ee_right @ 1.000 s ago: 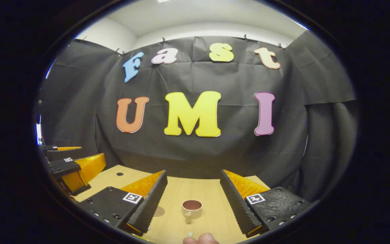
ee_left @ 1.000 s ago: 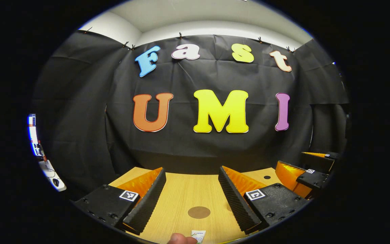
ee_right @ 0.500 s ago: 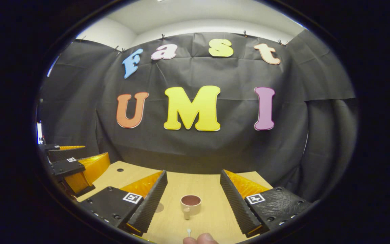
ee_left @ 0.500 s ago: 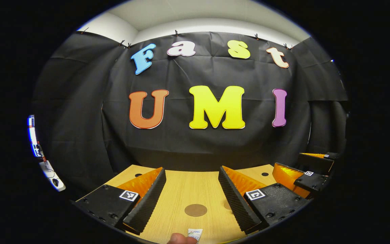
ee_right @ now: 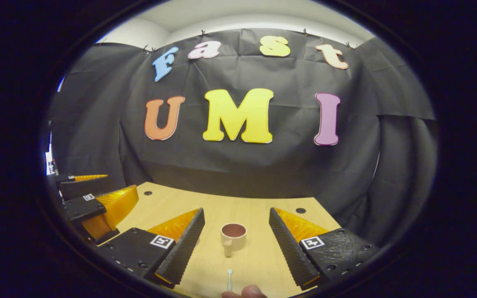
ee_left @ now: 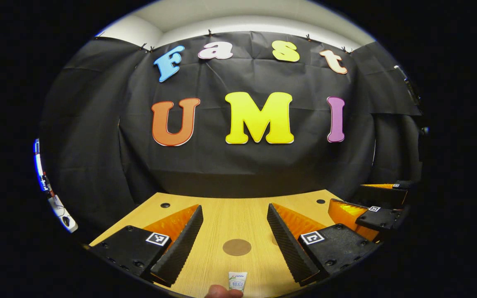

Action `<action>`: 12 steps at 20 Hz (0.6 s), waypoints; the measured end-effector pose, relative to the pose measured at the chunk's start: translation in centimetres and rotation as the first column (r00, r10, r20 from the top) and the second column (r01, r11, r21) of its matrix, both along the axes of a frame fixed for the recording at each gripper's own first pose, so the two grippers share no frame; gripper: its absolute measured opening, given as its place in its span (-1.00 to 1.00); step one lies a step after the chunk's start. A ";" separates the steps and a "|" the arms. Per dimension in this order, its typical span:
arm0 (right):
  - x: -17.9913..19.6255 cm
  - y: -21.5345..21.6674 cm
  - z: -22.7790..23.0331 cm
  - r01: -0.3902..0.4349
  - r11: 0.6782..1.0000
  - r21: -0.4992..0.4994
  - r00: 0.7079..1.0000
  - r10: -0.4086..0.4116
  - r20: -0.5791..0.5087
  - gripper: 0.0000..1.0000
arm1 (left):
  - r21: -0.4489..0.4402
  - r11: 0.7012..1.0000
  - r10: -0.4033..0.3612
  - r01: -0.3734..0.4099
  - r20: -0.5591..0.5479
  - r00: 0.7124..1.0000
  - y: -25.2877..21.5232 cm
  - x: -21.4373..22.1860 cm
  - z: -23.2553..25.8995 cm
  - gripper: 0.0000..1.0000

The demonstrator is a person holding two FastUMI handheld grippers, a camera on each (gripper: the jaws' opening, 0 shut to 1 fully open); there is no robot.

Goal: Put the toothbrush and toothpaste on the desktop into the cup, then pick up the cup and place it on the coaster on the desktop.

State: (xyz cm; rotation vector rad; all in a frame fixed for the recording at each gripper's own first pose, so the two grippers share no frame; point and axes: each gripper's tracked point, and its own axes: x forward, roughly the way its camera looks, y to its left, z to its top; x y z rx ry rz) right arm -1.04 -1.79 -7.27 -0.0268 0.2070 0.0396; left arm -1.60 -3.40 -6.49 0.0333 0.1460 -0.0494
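In the left gripper view, a round brown coaster (ee_left: 237,247) lies on the wooden desktop (ee_left: 230,219) ahead of my open left gripper (ee_left: 235,215). A white toothpaste tube (ee_left: 237,281) lies nearer, at the bottom edge, and the right gripper (ee_left: 367,207) hangs off to the right. In the right gripper view, a beige cup (ee_right: 233,236) stands upright, its handle towards me, ahead of my open right gripper (ee_right: 235,217). The pale toothbrush (ee_right: 229,279) lies in front of the cup, its near end hidden. The left gripper (ee_right: 97,194) is at the left. Nothing sits between either gripper's fingers.
The black cloth wall closes off the far edge of the desktop. Small dark holes (ee_left: 165,205) mark the desktop's far corners. A fingertip (ee_left: 222,293) shows at the bottom edge of each view. A lit screen (ee_left: 39,165) stands far left, beyond the booth.
Both views have tilted downward and show more of the desktop. The toothpaste tube and the toothbrush have come further into sight. Both grippers stay open.
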 end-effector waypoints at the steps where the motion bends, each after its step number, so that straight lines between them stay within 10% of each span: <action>1: -0.2 0.0 -0.8 -0.002 1.000 0.006 1.000 0.002 -0.026 0.96 | -0.004 1.000 -0.001 0.001 -0.022 1.000 0.0 -0.1 -0.8 0.97; 12: -2.1 -0.1 -9.6 -0.022 0.999 -0.023 0.963 0.015 -0.268 0.91 | -0.020 1.000 -0.010 0.005 -0.249 0.968 0.2 -3.5 -9.2 0.99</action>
